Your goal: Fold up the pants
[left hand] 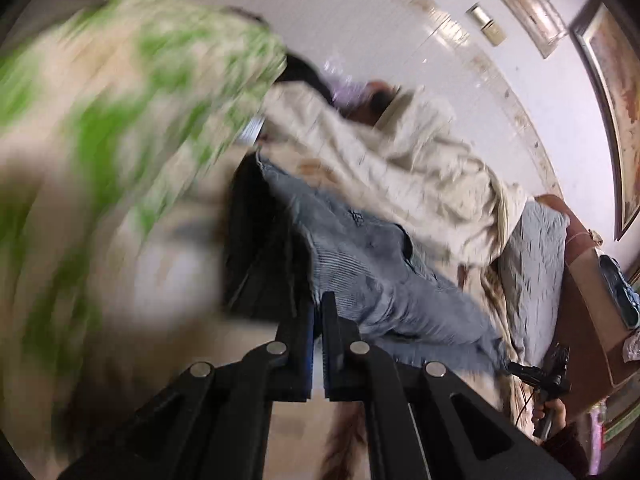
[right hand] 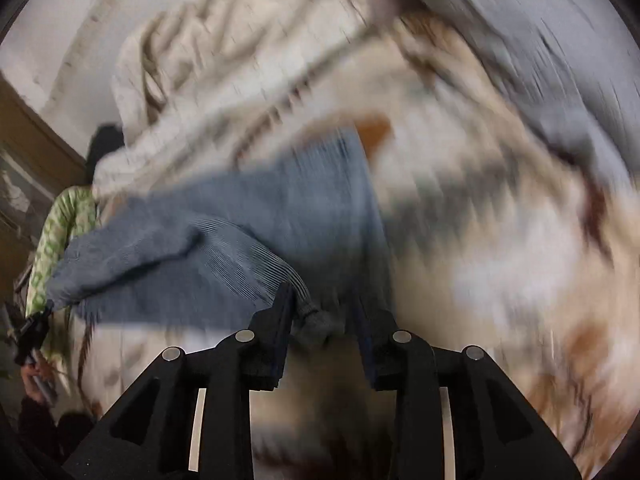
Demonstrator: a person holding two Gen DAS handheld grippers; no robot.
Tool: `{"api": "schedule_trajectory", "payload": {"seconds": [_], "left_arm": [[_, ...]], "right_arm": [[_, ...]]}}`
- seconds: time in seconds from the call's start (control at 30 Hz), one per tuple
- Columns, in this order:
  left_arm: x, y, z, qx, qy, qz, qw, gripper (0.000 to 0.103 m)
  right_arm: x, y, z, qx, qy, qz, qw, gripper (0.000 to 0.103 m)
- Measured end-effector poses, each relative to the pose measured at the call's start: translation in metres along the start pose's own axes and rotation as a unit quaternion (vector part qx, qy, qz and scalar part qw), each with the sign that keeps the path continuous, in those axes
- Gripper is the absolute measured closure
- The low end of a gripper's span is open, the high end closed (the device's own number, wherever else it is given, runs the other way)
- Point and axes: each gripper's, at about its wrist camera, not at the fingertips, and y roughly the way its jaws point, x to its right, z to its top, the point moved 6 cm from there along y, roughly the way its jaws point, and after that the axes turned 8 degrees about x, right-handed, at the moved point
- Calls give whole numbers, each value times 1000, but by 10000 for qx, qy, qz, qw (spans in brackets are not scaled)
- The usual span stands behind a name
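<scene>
Grey-blue ribbed pants [left hand: 360,256] hang stretched between my two grippers above a patterned bed cover. My left gripper [left hand: 318,312] is shut on one edge of the pants. It shows far left in the right wrist view [right hand: 38,322], still holding the cloth. My right gripper [right hand: 324,312] has its jaws apart, with a bunched corner of the pants [right hand: 316,326] lying between them against the left finger. The pants [right hand: 224,240] spread from there to the left. The right gripper also shows small in the left wrist view [left hand: 548,364]. Both views are motion-blurred.
A cream garment [left hand: 392,168] and another grey-blue cloth [left hand: 532,264] lie heaped on the bed beyond the pants. A green-and-cream patterned cloth [left hand: 112,128] fills the left. A white wall [left hand: 400,20] and a brown box [left hand: 592,292] stand behind.
</scene>
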Motion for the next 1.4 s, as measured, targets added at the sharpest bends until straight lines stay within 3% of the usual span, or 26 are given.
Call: {"api": "schedule_trajectory", "payload": {"seconds": [0.07, 0.17, 0.23, 0.3, 0.33, 0.43, 0.53, 0.63, 0.73, 0.9, 1.1, 1.23, 1.4], "left_arm": [[3, -12, -11, -137, 210, 66, 9997, 98], [21, -32, -7, -68, 655, 207, 9976, 98], [31, -46, 6, 144, 763, 324, 9965, 98], [33, -61, 18, 393, 747, 469, 9953, 98], [34, -67, 24, 512, 685, 525, 9949, 98], [50, -73, 32, 593, 686, 322, 9954, 98], [88, -52, 27, 432, 899, -57, 9950, 98], [132, -12, 7, 151, 1116, -544, 9921, 98], [156, 31, -17, -55, 1364, -687, 9882, 98], [129, 84, -42, -566, 858, -536, 9933, 98], [87, 101, -57, -1066, 532, -228, 9926, 98], [80, 103, -63, -1227, 303, -372, 9913, 98], [78, 91, -65, -1179, 394, -451, 9912, 98]], "right_arm": [[6, -21, -12, 111, 93, 108, 9998, 73], [5, -43, -4, 349, 204, 136, 9991, 72], [-5, -50, 10, 553, 310, 226, 9977, 66], [-21, -49, 22, 721, 349, 395, 9960, 49], [-32, -48, 25, 791, 322, 507, 9951, 45], [-51, -38, 23, 785, 268, 534, 9951, 45], [-40, -26, 25, 959, 912, 620, 9893, 45], [-20, -20, 38, 976, 1294, 548, 9853, 47], [-10, -16, 60, 1109, 1368, 615, 9825, 49], [16, 24, 84, 994, 1305, 268, 9861, 53], [26, 68, 94, 585, 1119, 140, 9919, 61], [12, 81, 86, 167, 354, -341, 9987, 84], [8, 73, 94, 423, 72, -660, 9969, 89]]}}
